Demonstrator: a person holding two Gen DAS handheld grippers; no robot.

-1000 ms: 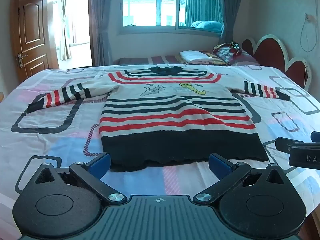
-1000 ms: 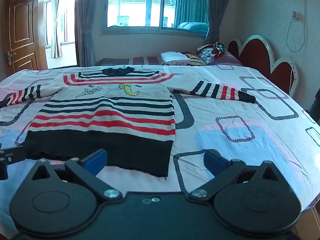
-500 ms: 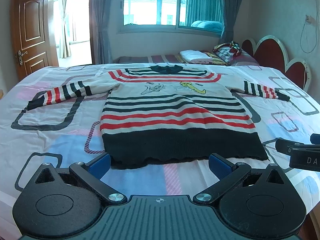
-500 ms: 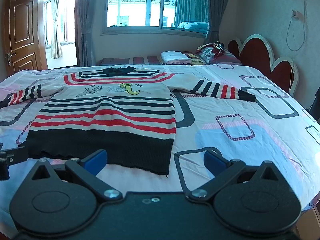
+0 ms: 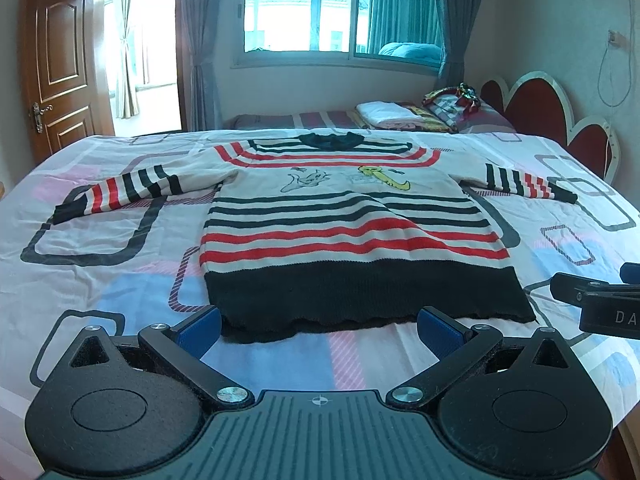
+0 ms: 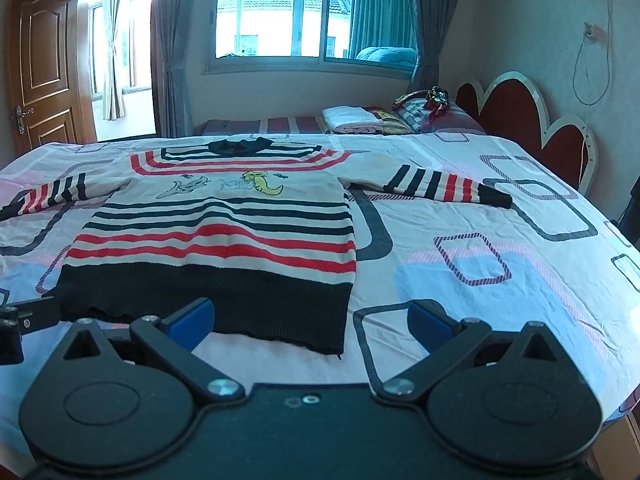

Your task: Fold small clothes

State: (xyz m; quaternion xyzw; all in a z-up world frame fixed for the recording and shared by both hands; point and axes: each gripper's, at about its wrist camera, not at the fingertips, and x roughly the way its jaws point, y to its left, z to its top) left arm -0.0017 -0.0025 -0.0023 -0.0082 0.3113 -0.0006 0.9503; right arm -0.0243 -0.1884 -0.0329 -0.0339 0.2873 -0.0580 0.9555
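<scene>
A small striped sweater (image 5: 344, 232) lies flat and face up on the bed, both sleeves spread out, its black hem nearest me. It also shows in the right wrist view (image 6: 216, 240). My left gripper (image 5: 318, 326) is open and empty, hovering just before the middle of the hem. My right gripper (image 6: 310, 322) is open and empty, just before the hem's right corner. The right gripper's finger shows at the right edge of the left wrist view (image 5: 592, 296). The left gripper's finger shows at the left edge of the right wrist view (image 6: 28, 316).
The bed sheet (image 5: 100, 272) has square patterns in grey, pink and blue. Folded bedding and pillows (image 5: 424, 112) lie at the far side by the red headboard (image 5: 536, 108). A wooden door (image 5: 60, 68) stands at the left, a window behind.
Both grippers have shifted slightly, so the sweater sits a touch lower in the views. The sweater has not moved and both stay open.
</scene>
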